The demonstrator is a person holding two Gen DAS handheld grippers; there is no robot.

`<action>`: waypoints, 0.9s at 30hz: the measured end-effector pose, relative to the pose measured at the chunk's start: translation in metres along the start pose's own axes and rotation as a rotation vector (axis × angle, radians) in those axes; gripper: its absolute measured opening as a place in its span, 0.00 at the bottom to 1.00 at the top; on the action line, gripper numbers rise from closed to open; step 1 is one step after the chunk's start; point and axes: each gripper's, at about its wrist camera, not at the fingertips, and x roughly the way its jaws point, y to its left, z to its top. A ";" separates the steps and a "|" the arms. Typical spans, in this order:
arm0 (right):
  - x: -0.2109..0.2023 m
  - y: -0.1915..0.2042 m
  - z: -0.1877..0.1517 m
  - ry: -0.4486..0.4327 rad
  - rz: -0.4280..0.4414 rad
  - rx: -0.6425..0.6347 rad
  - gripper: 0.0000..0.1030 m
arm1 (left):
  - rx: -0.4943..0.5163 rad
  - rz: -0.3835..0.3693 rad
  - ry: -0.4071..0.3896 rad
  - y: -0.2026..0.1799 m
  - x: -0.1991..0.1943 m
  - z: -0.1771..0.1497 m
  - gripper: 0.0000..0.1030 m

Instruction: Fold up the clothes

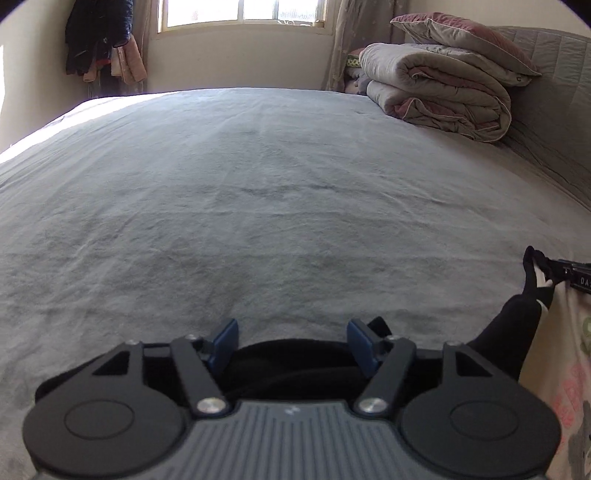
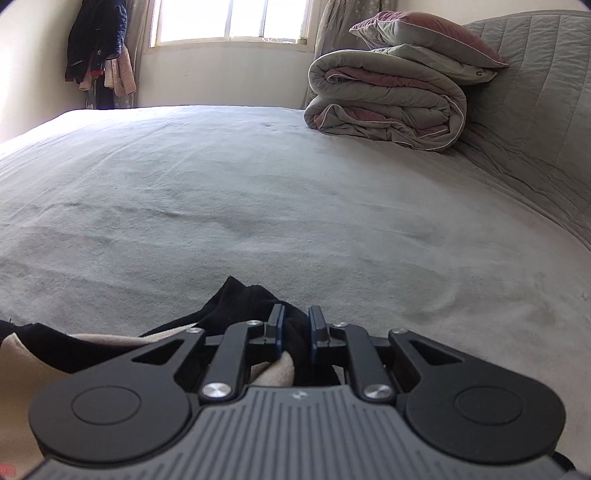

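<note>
Right tool (image 2: 295,325): narrow, pinching the black-and-cream fleece garment (image 2: 251,295) at the near edge of the grey-sheeted bed (image 2: 295,184) | left tool (image 1: 291,341): wide over black cloth, nothing gripped | risk: one-point hold, so the garment may sag, bunch or slip.

Home bedroom. Wide bed (image 1: 258,184) under a grey sheet; folded grey-and-mauve quilt (image 2: 388,99) with a pillow (image 2: 424,33) on top, against a quilted headboard (image 2: 535,92). Window (image 2: 229,18) with curtains; jackets (image 1: 99,37) hanging in the corner.
</note>
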 end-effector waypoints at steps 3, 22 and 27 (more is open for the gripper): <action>-0.004 -0.004 -0.004 -0.006 0.009 0.022 0.13 | 0.031 0.018 0.001 -0.001 -0.015 -0.006 0.24; -0.006 -0.027 -0.014 -0.028 0.097 0.155 0.21 | -0.033 0.258 -0.035 0.003 -0.054 0.017 0.61; -0.003 -0.042 -0.014 -0.016 0.190 0.245 0.24 | -0.070 -0.149 -0.017 -0.013 -0.020 0.012 0.79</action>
